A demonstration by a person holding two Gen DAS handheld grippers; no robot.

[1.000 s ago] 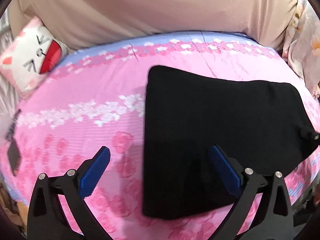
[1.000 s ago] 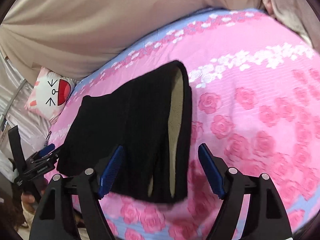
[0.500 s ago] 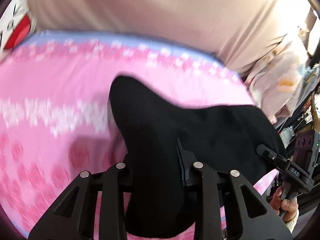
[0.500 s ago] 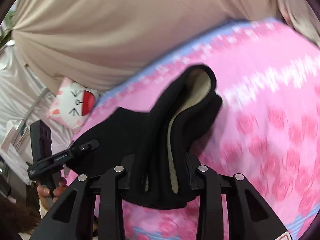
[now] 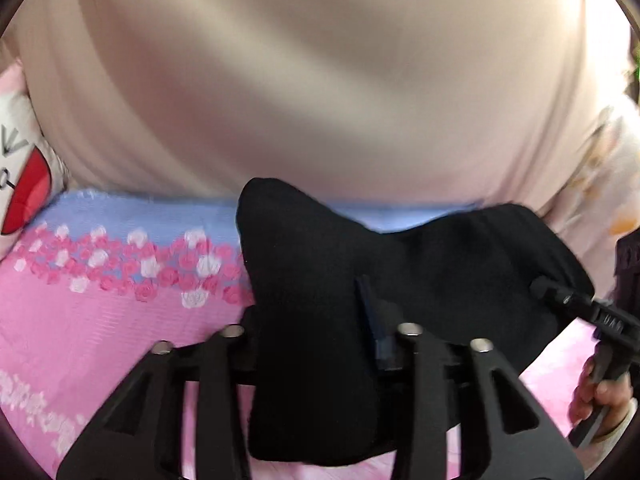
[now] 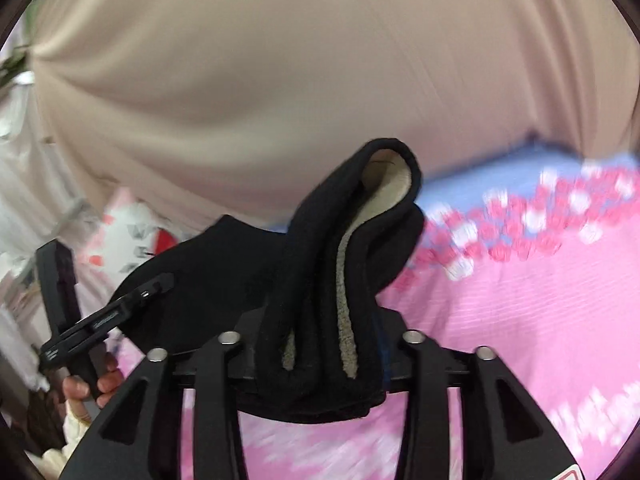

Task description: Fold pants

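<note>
- The left gripper (image 5: 316,344) is clamping one end of the black pants (image 5: 420,272), with thick folded cloth bunched between its fingers; the jaws are easing apart a little, yet the fabric is filling the gap and being pressed.
- The right gripper (image 6: 320,344) is pinching the other end of the pants (image 6: 320,264), where the folded layers are showing a pale fleecy lining (image 6: 348,264) along their edges; its jaws are widening slightly too, with the cloth wedged tight between them.
- The pants are hanging lifted off the pink floral bedsheet (image 5: 80,340), stretched between the two grippers and sagging in the middle, over the far part of the bed near the blue border strip (image 5: 160,216).
- From the left wrist view, the right gripper (image 5: 576,304) is reaching in at the right edge, and the person's right hand (image 5: 600,400) is wrapping its handle.
- From the right wrist view, the left gripper (image 6: 120,304) is biting the far corner of the cloth, with the left hand (image 6: 92,388) gripping below it.
- A beige curtain (image 6: 280,80) is filling the background behind the bed.
- A white cartoon-face pillow (image 5: 20,184) is lying at the far left of the bed.
</note>
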